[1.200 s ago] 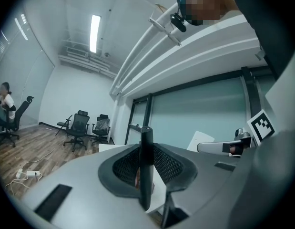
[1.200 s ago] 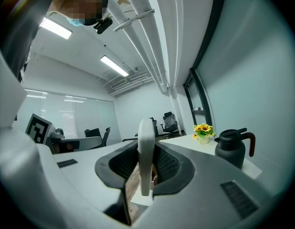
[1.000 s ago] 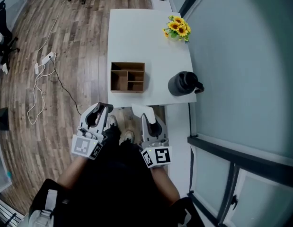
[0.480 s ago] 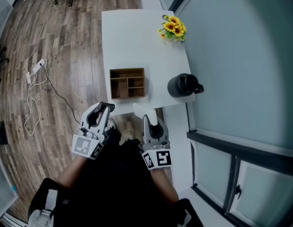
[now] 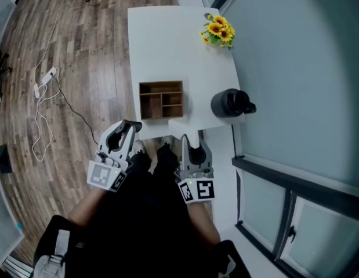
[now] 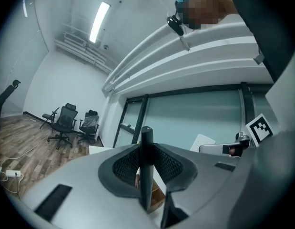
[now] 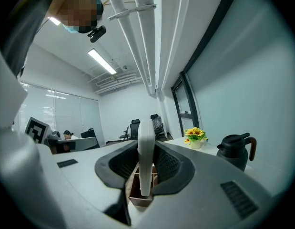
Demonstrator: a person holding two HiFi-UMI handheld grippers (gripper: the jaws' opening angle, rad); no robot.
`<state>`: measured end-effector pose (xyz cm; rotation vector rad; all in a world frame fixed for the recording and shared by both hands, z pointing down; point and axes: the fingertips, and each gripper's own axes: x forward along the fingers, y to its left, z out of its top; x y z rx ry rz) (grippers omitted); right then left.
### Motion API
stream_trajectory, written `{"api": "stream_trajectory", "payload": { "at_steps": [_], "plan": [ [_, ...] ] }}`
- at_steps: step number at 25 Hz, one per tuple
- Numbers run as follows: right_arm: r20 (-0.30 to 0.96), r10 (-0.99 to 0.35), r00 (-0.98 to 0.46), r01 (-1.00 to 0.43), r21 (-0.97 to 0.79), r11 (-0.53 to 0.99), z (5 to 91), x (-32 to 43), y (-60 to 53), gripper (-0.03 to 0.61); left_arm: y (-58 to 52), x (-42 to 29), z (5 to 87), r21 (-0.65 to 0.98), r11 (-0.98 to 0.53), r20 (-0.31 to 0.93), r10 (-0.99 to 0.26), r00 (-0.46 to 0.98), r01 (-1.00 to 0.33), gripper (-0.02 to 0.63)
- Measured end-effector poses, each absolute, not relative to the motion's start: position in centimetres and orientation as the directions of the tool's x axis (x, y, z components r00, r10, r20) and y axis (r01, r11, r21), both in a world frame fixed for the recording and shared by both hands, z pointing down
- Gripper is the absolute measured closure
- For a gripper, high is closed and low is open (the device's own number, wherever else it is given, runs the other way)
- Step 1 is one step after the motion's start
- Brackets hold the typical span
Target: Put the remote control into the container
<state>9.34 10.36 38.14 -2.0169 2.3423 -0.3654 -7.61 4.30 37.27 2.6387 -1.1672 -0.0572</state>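
The table (image 5: 167,45) has a smooth, matt white top. The container (image 5: 161,99) on it is dull brown wood, and the jug (image 5: 230,104) at centre right is black with a slight sheen. The floor (image 5: 80,68) at left is wood-grain planking. The right gripper (image 7: 146,159) has a matt grey plastic shell and black mesh-textured pads (image 7: 121,165), which clasp a smooth white remote control (image 7: 146,142). The left gripper (image 6: 146,168), made alike, clasps a matt black remote control (image 6: 146,156).

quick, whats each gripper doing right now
left hand-held gripper: closed on a black remote control
right hand-held gripper: closed on a white remote control
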Motion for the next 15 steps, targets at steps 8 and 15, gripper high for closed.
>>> {"api": "stream_trajectory", "payload": {
  "at_steps": [8, 15],
  "plan": [
    [0.140, -0.961, -0.240, -0.954, -0.215, 0.207, 38.8, 9.8, 7.6, 0.486, 1.5, -6.7, 36.8, 0.262, -0.586, 0.044, -0.786, 0.616, -0.767, 0.531],
    [0.131, -0.947, -0.293, -0.939, -0.227, 0.259, 39.5, 11.1, 5.0, 0.486, -0.8, -5.6, 38.2, 0.271, -0.550, 0.055, -0.811, 0.583, -0.790, 0.531]
  ]
}}
